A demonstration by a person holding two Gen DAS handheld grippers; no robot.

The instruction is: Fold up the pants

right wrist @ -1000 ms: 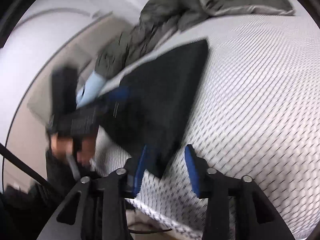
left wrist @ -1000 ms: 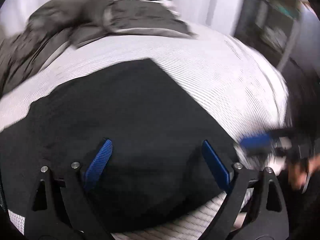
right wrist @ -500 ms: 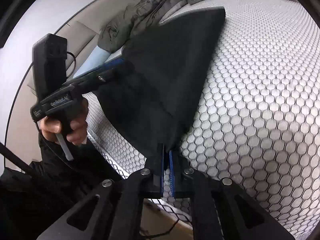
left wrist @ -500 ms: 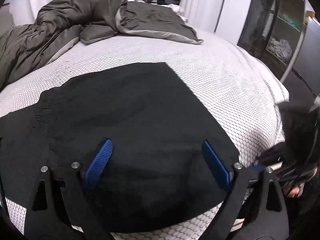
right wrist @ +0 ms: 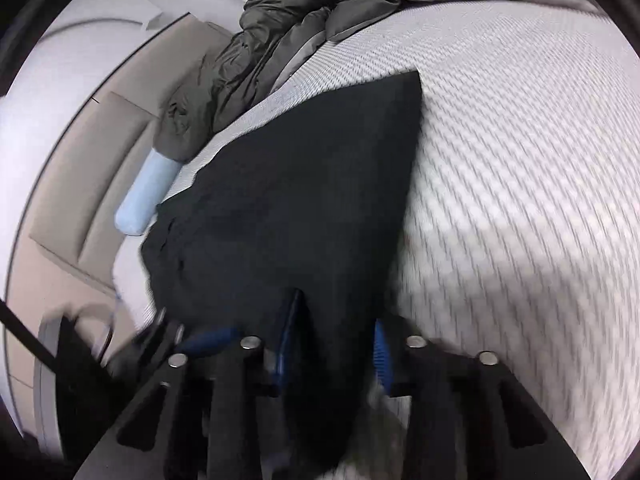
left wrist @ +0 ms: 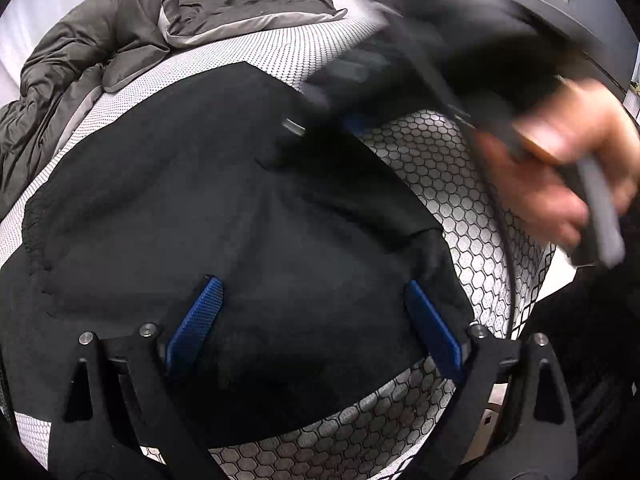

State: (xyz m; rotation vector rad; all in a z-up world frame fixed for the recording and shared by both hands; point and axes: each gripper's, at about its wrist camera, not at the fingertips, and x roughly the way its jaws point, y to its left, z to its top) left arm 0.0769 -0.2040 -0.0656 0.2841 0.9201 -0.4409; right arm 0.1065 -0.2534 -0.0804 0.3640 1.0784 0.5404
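– Two claws over one garment. How do you read it?

– The pants (left wrist: 200, 184) lie flat on the honeycomb mattress (left wrist: 452, 184), a dark slab filling the middle and lower left of your left view. Its far corner points to the upper centre. Your left gripper (left wrist: 312, 282) hangs over the near part with its blue pads spread wide, gripping nothing. Your right hand (left wrist: 560, 168) is a blur at the upper right of that view.

– And the right claw?

– The right gripper (right wrist: 336, 312) sits at the bottom centre of its own view. Its pads stand apart, with black cloth lying between them, so it looks unclamped. The blur makes that less than certain.

– So how do I do this fold well?

– My guess is you're laying one edge over. Before you pull away, check that the edges line up and the layer lies without a ridge. Press any ripple out toward the free side, and lift the claw straight up so a pad can't drag the cloth back. Keep the pants away from the grey duvet (left wrist: 100, 52) heaped at the upper left.

– Any bins or baskets to mind?

– None that I can see. The pale blue bolster (right wrist: 144, 196) at the left of the right view is only bedding.
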